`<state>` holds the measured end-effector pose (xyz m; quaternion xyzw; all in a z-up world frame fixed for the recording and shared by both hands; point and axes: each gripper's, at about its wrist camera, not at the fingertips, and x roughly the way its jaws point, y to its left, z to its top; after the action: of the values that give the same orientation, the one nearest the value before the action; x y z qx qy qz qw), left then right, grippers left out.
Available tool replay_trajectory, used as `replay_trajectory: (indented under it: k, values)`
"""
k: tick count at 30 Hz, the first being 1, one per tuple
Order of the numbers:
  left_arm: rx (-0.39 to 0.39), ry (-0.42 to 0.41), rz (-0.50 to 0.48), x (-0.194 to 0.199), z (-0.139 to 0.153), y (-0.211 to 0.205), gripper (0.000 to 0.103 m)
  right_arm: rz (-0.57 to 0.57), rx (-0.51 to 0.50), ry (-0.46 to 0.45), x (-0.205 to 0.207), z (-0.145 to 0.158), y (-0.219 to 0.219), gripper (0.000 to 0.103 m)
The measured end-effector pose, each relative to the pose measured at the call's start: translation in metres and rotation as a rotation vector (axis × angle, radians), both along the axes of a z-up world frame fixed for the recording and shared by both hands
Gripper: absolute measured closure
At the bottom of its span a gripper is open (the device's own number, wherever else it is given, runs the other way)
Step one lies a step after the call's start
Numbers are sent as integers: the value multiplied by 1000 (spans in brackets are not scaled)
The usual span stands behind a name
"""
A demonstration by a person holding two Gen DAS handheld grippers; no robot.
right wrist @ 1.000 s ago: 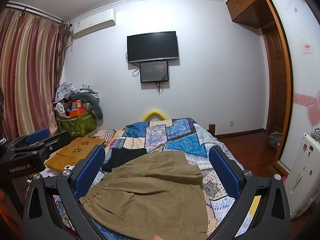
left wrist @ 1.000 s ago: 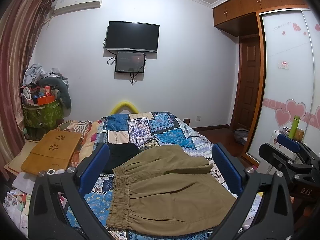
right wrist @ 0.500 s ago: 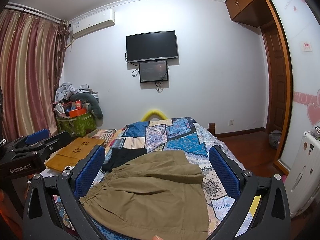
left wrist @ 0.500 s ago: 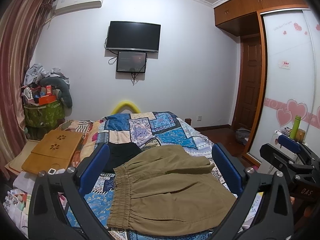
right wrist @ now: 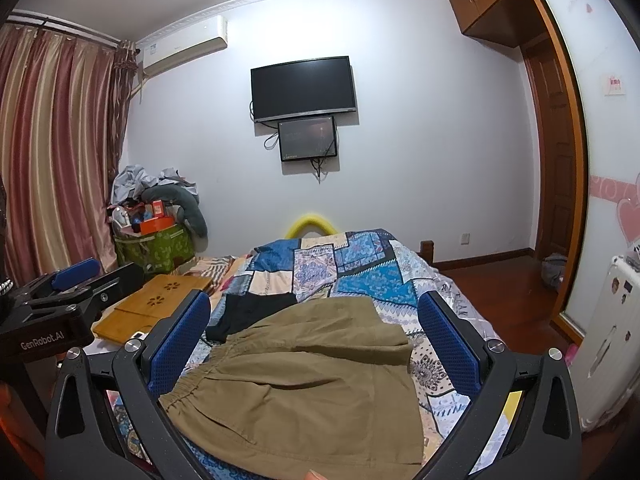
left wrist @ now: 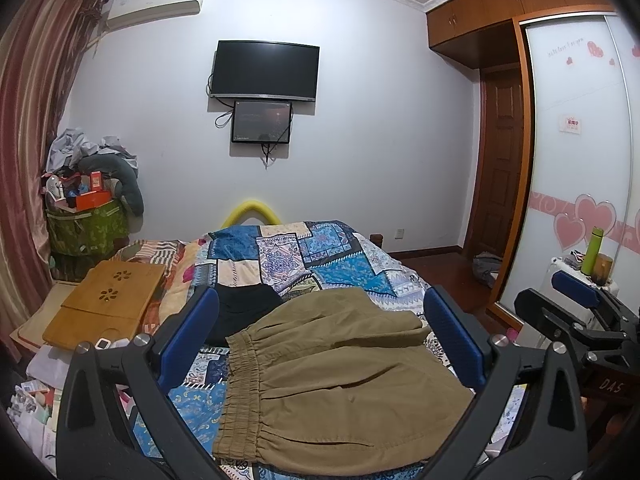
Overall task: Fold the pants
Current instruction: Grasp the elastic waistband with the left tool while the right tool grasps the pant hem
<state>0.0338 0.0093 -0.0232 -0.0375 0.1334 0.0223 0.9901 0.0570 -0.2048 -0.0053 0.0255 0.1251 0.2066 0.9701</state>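
Nothing has shifted: olive-khaki elastic-waist cotton pants [left wrist: 336, 384] lie partly folded on the patchwork-quilted bed [left wrist: 304, 252]. Left gripper [left wrist: 324, 344] and right gripper [right wrist: 316, 348] still hover agape, empty. Folding seems paused.

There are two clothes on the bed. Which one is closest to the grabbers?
The khaki pants, with the gathered elastic waistband. They lie right beneath both open jaws, while the black garment lies behind them, farther up the patchwork quilt.

Even, cool indoor light fills both fisheye views, casting only soft shadows. Straight lines bow strongly toward the edges, black vignetting rims each frame, and the focus stays sharp throughout.
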Motion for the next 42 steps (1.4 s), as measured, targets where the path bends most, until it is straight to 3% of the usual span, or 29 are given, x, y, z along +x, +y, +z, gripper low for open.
replay_trajectory:
  k: [7,15,20,25,28,34,38,42]
  values:
    - [21,74,27,35,-23,3,0,-50,-20,69,28,-20,-3,0]
    - [-26,325,58,124,-71,43,0,-130,-62,281,93,-76,-26,0]
    - [-1,493,86,180,-109,78,0,-126,-82,403,132,-104,-41,0]
    - [22,604,96,215,-141,108,0,-67,-89,528,174,-127,-50,0]
    - [6,682,81,230,-161,121,10,-35,-85,598,195,-142,-53,1]
    - [-15,863,-38,241,-199,127,20,102,-74,751,233,-169,-48,22]
    - [-14,907,-72,247,-212,126,20,153,-77,831,248,-185,-45,39]
    - [-69,921,-96,255,-217,130,28,182,-73,855,251,-193,-44,50]
